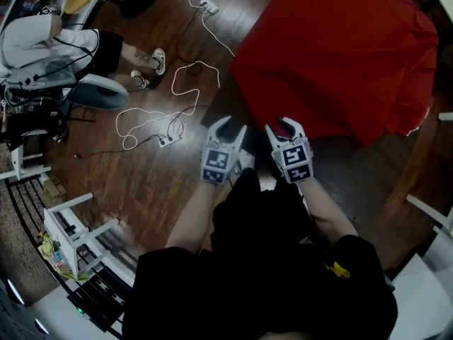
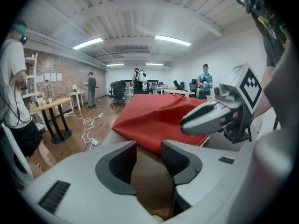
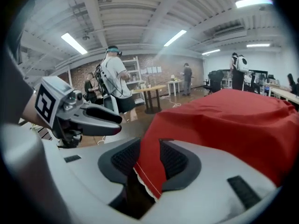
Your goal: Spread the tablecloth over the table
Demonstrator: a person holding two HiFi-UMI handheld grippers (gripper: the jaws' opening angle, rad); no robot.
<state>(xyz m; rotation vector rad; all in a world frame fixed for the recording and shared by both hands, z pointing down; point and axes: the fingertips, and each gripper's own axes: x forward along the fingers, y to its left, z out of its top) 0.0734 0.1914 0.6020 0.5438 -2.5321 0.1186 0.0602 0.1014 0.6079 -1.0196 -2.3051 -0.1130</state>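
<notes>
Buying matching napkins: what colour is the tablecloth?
The tablecloth is red; the right gripper view shows it best.

An open office: brick wall (image 2: 70,73), desks (image 2: 176,92), office chairs (image 2: 117,90), ceiling strip lights (image 2: 173,40).

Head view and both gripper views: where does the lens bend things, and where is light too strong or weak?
Head view: fisheye curves the wooden floor at the edges; the person's black clothing loses detail. Left gripper view: black corners, ceiling lamps glare white. Right gripper view: black corners, a ceiling lamp burns out, the red tablecloth looks clear.
</notes>
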